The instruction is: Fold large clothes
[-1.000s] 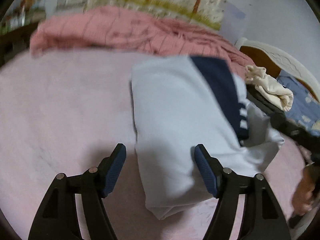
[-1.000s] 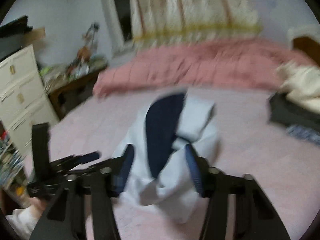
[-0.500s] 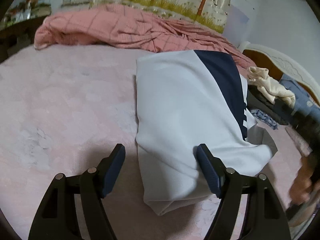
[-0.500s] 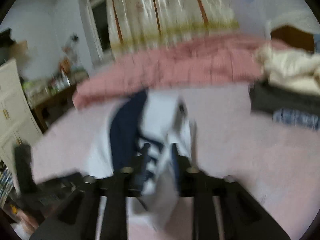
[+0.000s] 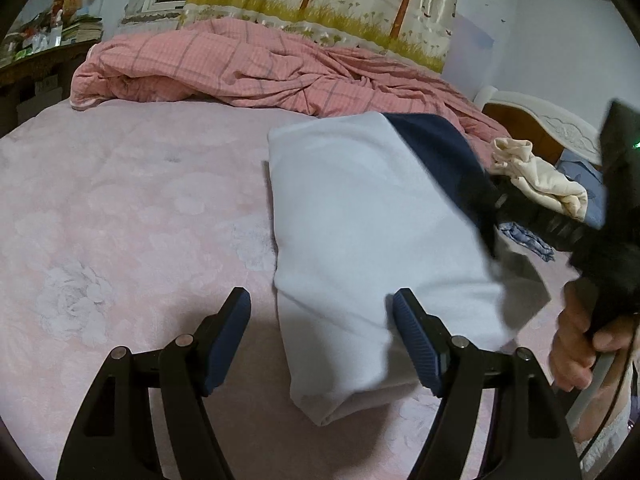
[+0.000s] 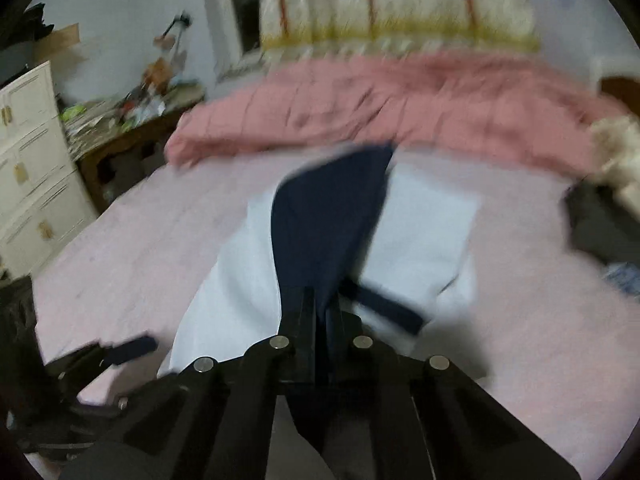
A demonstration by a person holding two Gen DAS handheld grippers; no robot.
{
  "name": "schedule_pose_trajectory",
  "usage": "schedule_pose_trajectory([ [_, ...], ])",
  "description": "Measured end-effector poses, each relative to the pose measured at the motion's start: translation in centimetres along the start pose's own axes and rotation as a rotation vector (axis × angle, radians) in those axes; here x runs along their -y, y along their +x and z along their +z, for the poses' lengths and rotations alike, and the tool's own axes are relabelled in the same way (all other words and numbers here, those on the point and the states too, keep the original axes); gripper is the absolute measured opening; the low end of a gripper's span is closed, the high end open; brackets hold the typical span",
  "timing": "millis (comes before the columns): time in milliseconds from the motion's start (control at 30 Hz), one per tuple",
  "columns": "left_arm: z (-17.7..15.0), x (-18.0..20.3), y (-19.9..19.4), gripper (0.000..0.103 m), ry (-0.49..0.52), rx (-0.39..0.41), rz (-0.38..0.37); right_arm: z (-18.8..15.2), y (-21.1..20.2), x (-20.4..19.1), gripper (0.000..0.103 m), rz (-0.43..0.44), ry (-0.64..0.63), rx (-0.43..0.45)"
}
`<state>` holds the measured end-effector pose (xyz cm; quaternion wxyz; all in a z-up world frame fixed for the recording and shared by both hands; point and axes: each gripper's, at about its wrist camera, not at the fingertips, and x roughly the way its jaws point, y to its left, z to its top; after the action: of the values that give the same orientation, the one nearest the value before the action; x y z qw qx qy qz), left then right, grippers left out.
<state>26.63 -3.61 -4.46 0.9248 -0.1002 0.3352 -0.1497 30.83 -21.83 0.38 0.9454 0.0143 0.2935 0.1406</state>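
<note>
right gripper (image 6: 320,312) has just snapped closed, fingers (image 6: 298,312) pinching the white-and-navy garment (image 6: 332,224) on the pink bed (image 6: 540,320).

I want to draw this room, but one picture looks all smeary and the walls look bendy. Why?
Right wrist view: motion blur smears the pink quilt and curtain; the right tongs stay sharper. Left wrist view: crisp on the folded garment; only the other tongs at its right edge blur. Both: fisheye bending, dark round corners.

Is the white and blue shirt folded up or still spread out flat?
Partly folded. The garment lies doubled into a narrow bundle on the bed, with one loose flap at its side.
</note>
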Motion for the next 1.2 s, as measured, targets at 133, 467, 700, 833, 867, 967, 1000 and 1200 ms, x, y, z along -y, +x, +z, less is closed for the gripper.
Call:
schedule_pose_trajectory([
  [133, 0.3, 0.2, -1.3, 0.072, -0.022, -0.028, -0.043, 1.3, -3.1, -1.6, 0.004, -0.081, -0.061, 0.065],
  [467, -0.6, 0.8, 0.7, 0.077, 0.024, -0.076, -0.01, -1.5, 4.0, 4.0, 0.003, -0.092, 0.118, -0.169],
  [700, 1.1, 1.6, -2.4, 0.076, 0.07, 0.048, 0.025, -2.0, 0.1, 5.8, 0.068, -0.053, 0.219, -0.119],
  [833, 2.2, 1.9, -2.9, 0.076, 0.092, 0.078, 0.044, -2.2, -1.8, 7.4, 0.085, -0.116, 0.282, -0.097],
  [867, 2.3, 1.8, -3.0, 0.077, 0.089, 0.08, 0.047, -2.3, -1.9, 7.6, 0.085, -0.101, 0.287, -0.102],
  [967, 2.7, 1.9, -2.6, 0.078, 0.092, 0.073, 0.051, -2.8, -2.1, 8.7, 0.085, -0.086, 0.335, -0.095],
  [1000, 2.7, 1.9, -2.5, 0.079, 0.096, 0.072, 0.056, -2.9, -2.2, 8.9, 0.085, -0.086, 0.343, -0.093],
  [1200, 3.1, 2.0, -1.9, 0.101, 0.103, 0.054, 0.028, -3.0, -3.4, 8.9, 0.092, -0.092, 0.352, -0.021],
])
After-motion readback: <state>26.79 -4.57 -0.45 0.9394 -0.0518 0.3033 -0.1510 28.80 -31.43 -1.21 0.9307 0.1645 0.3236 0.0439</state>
